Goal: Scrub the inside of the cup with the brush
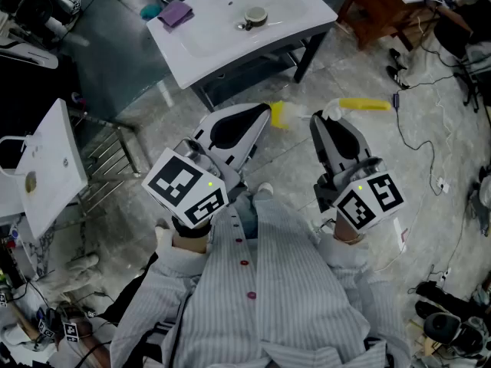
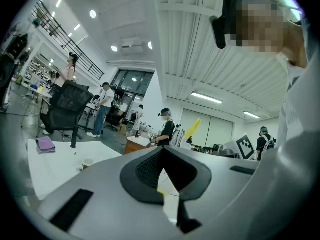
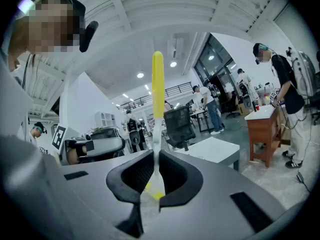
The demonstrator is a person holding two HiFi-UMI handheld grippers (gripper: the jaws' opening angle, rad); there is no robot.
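We're holding the right gripper (image 1: 323,121) clamped on the brush (image 1: 366,104) near its pale end, with the yellow end sticking out sideways. The left gripper (image 1: 268,118) is pinching fully closed on a small yellow object (image 1: 278,114) at its tips; we can't tell what it is. The tips are hovering near each other. The cup (image 1: 255,15) is sitting on the white washbasin (image 1: 201,38), well apart from both grippers.
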